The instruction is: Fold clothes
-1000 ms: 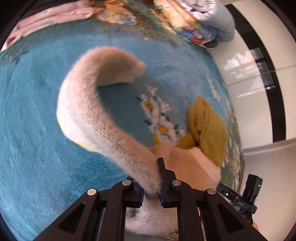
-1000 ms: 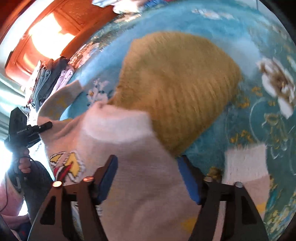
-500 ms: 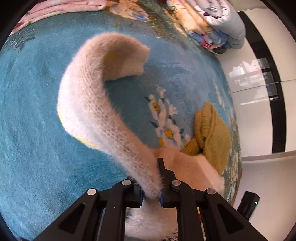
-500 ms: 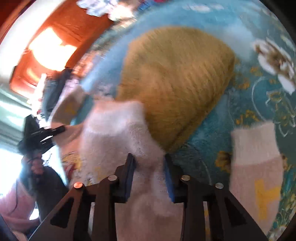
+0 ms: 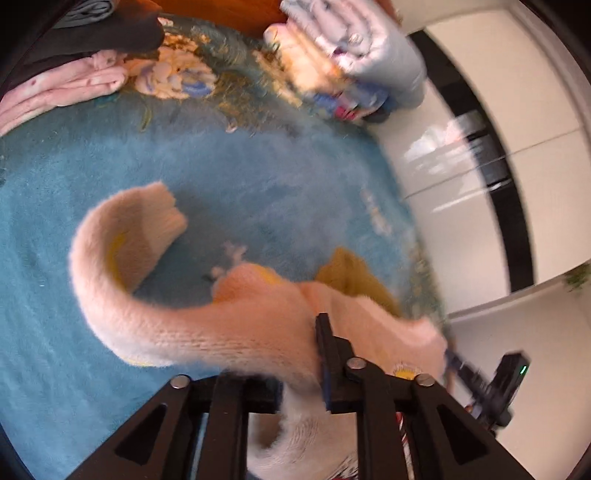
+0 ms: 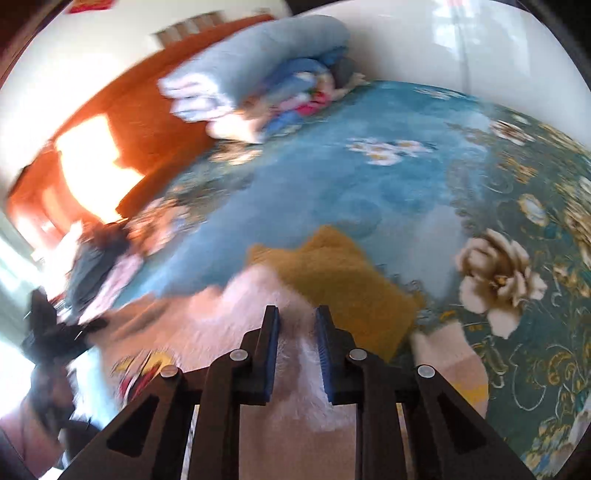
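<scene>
A fuzzy pale pink sweater [image 5: 207, 332] hangs over the blue floral bedspread [image 5: 92, 177]. My left gripper [image 5: 303, 354] is shut on its knit, and one sleeve [image 5: 122, 229] curls up to the left. In the right wrist view my right gripper [image 6: 295, 332] is shut on the same sweater [image 6: 295, 387] near its white fluffy part. A mustard yellow knit garment [image 6: 343, 277] lies on the bed just beyond both grippers; it also shows in the left wrist view [image 5: 351, 273]. The frames are blurred.
A stack of folded blankets [image 5: 351, 55] sits at the bed's far end, also in the right wrist view [image 6: 258, 74]. Pink [image 5: 62, 88] and dark clothes [image 5: 99, 33] lie at the far left. The bed edge runs beside a white floor [image 5: 461, 206].
Both grippers have lifted and swung up with the sweater, so both views now look further across the bed. The right gripper closed on the sweater. The sleeve has dropped lower and curled.
</scene>
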A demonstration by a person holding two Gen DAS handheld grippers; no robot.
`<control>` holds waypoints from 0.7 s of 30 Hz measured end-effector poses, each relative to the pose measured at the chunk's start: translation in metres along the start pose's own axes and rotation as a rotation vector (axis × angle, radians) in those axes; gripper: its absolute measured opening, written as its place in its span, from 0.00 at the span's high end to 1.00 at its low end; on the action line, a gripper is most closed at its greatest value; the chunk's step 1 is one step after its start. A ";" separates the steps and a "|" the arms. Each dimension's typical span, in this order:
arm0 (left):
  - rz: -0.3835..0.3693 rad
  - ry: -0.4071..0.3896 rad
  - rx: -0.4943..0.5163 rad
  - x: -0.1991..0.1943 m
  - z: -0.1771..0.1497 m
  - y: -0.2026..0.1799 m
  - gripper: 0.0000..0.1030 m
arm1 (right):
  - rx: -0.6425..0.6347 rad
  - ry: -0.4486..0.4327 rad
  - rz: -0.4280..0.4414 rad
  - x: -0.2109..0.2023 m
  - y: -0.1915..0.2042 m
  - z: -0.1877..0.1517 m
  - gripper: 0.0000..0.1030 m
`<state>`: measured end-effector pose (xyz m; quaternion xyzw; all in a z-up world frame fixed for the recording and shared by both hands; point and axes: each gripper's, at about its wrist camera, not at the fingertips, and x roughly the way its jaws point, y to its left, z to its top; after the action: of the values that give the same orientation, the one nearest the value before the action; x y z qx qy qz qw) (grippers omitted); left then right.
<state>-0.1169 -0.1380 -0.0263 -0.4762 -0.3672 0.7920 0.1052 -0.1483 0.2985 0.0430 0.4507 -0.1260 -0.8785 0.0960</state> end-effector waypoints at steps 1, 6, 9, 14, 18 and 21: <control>0.016 0.011 0.007 0.002 -0.005 0.001 0.64 | 0.028 0.002 -0.029 0.008 -0.003 0.003 0.90; 0.031 0.069 -0.028 0.007 -0.033 0.026 0.46 | 0.116 0.001 -0.099 0.009 -0.019 -0.002 0.89; 0.044 0.111 -0.100 0.013 -0.045 0.043 0.46 | 0.110 0.009 0.001 -0.020 -0.015 -0.024 0.70; 0.016 0.127 -0.082 0.015 -0.045 0.037 0.40 | -0.004 0.169 0.113 -0.068 0.016 -0.119 0.32; 0.006 0.150 -0.065 0.016 -0.047 0.031 0.39 | -0.066 0.306 0.113 -0.079 0.037 -0.208 0.20; 0.004 0.154 -0.062 0.011 -0.049 0.030 0.37 | -0.152 0.382 0.017 -0.064 0.048 -0.249 0.20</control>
<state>-0.0762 -0.1302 -0.0675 -0.5392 -0.3815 0.7417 0.1168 0.0941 0.2370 -0.0333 0.5994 -0.0427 -0.7833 0.1593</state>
